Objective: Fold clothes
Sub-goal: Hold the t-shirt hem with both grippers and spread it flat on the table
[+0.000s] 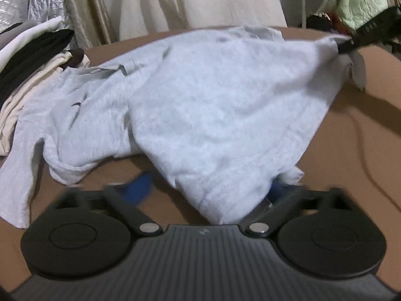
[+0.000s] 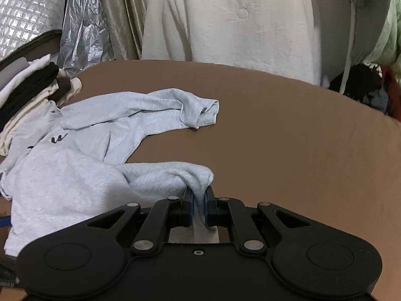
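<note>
Soft, even indoor light falls on the brown bench (image 2: 288, 130), and we see no glare except dull glints on the silver quilted foil (image 2: 27, 12) at far left. The left wrist view is smeared by motion blur: the grey shirt (image 1: 213, 105) and the left tool (image 1: 205, 193) lose their edges. The right wrist view is sharp. A shadow trails at that blurred picture's right. Fisheye distortion bows the bench's far edge, and corners darken.
</note>
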